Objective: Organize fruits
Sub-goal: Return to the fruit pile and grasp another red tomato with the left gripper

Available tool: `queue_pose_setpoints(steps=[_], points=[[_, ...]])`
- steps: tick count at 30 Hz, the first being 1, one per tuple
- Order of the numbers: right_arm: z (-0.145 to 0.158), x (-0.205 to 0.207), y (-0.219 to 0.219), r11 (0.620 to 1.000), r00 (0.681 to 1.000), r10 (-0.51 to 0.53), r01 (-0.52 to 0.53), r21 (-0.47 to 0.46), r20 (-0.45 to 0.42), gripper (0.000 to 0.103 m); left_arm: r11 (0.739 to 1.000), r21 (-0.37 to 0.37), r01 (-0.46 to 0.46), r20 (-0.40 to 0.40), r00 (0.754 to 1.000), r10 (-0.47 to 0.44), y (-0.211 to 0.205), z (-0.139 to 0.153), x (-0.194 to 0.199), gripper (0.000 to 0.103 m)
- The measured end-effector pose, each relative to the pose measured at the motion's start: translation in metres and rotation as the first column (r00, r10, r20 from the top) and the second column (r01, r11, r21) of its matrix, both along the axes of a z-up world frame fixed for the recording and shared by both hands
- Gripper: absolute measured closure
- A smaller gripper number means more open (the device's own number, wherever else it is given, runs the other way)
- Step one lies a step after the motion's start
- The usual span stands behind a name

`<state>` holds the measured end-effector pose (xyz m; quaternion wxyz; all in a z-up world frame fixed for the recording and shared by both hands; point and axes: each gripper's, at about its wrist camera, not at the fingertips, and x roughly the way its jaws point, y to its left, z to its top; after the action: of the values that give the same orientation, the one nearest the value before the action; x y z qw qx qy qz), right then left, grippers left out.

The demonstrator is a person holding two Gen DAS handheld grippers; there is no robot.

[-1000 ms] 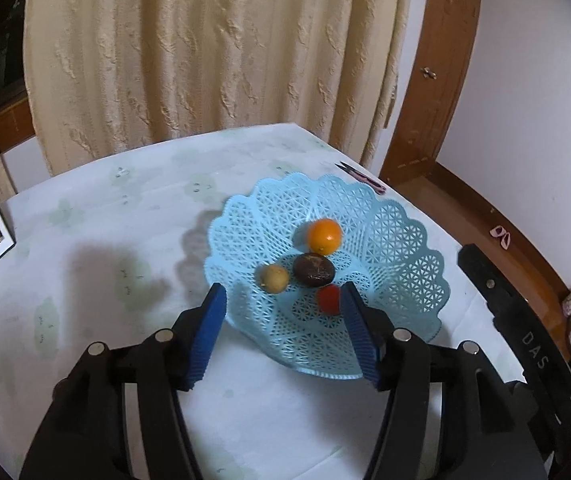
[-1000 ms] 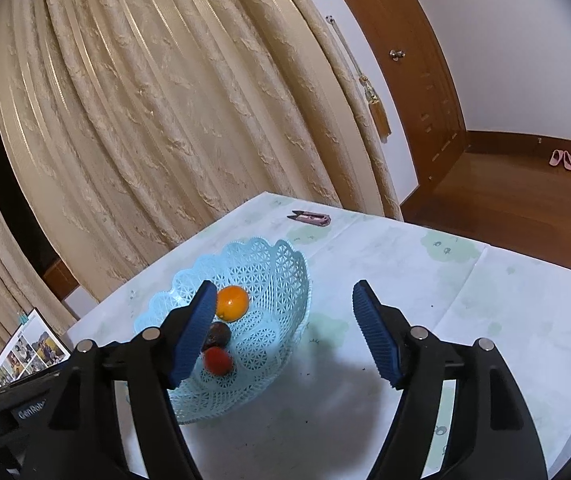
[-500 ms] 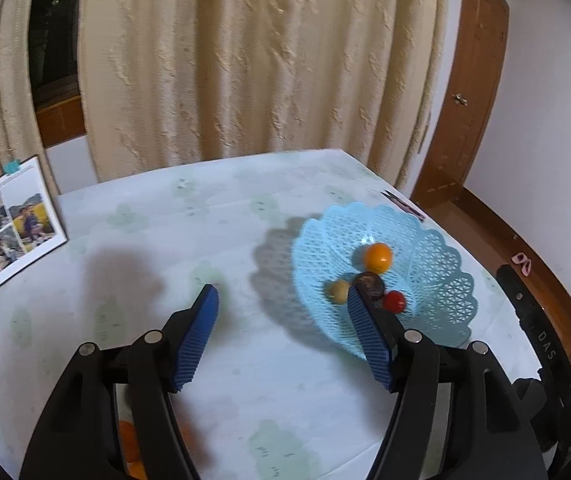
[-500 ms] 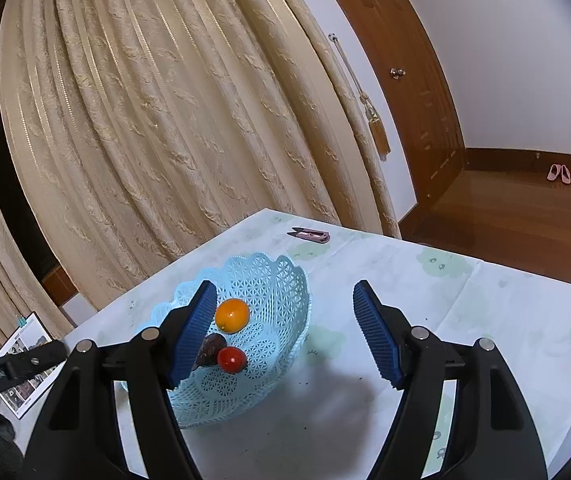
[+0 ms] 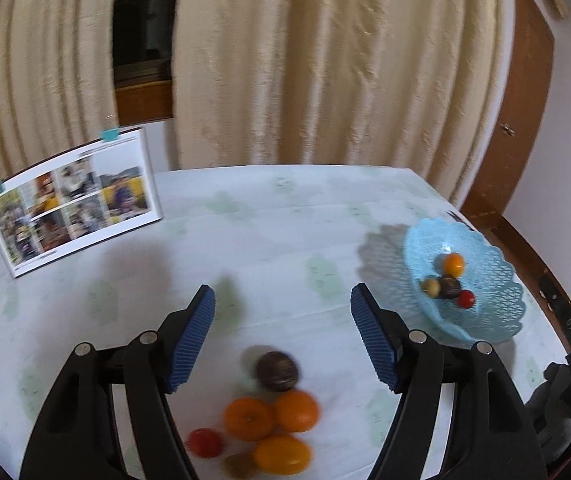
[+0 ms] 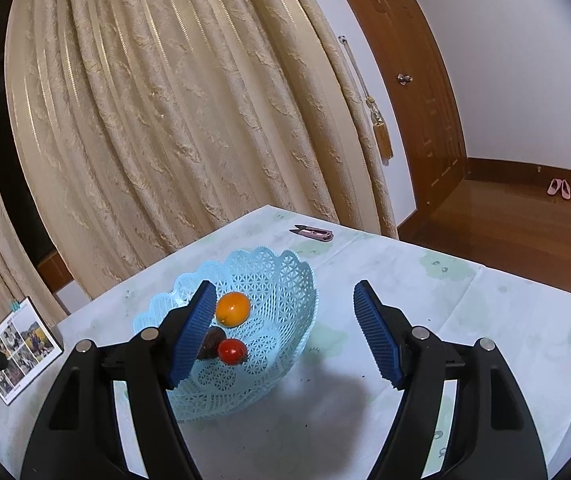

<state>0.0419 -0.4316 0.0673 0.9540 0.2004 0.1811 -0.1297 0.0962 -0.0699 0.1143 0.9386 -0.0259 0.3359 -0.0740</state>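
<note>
A light blue lattice basket (image 5: 497, 320) (image 6: 285, 280) stands on the table and holds an orange (image 5: 453, 264) (image 6: 232, 309), a dark fruit (image 5: 448, 286), a small yellowish fruit (image 5: 431, 287) and a red tomato (image 5: 466, 299) (image 6: 231, 351). In the left wrist view a loose pile lies on the table: a dark round fruit (image 5: 276, 370), oranges (image 5: 249, 418), a red tomato (image 5: 204, 443). My left gripper (image 5: 282, 336) is open and empty above this pile. My right gripper (image 6: 283, 332) is open and empty just above the basket's right side.
A photo stand card (image 5: 73, 204) (image 6: 21, 346) stands at the table's far left. Small pink snips (image 6: 314, 233) lie near the far table edge. Cream curtains hang behind the table; a wooden door and floor are to the right.
My left gripper has swung left and back from the basket; the loose fruit pile is now under it. My right gripper has hardly moved.
</note>
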Motion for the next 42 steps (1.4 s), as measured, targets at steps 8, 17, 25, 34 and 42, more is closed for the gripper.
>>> queue_pose_setpoints(steps=[8, 17, 25, 34, 42], points=[[-0.001, 0.006, 0.018, 0.996, 1.000, 0.021, -0.023, -0.082, -0.022, 0.030, 0.998, -0.003, -0.061, -0.031, 0.998, 0.061, 0.044, -0.017, -0.018, 0.033], [-0.004, 0.004, 0.038, 0.990, 0.997, 0.063, -0.068, -0.123, -0.046, 0.030, 0.995, 0.004, -0.096, -0.127, 0.987, 0.096, 0.074, -0.061, -0.029, 0.033], [-0.008, 0.004, 0.056, 0.983, 0.987, 0.138, -0.147, -0.113, -0.079, 0.022, 0.997, -0.003, -0.076, -0.183, 0.980, 0.074, 0.078, -0.087, -0.035, 0.033], [-0.013, 0.005, 0.103, 0.930, 0.923, 0.359, -0.367, -0.032, -0.139, 0.022, 1.000, -0.001, -0.023, -0.216, 0.976, 0.022, 0.066, -0.103, -0.038, 0.040], [-0.019, 0.009, 0.158, 0.809, 0.787, 0.585, -0.583, 0.071, -0.199, 0.022, 0.999, -0.043, 0.029, -0.211, 0.977, -0.038, 0.062, -0.105, -0.040, 0.070]])
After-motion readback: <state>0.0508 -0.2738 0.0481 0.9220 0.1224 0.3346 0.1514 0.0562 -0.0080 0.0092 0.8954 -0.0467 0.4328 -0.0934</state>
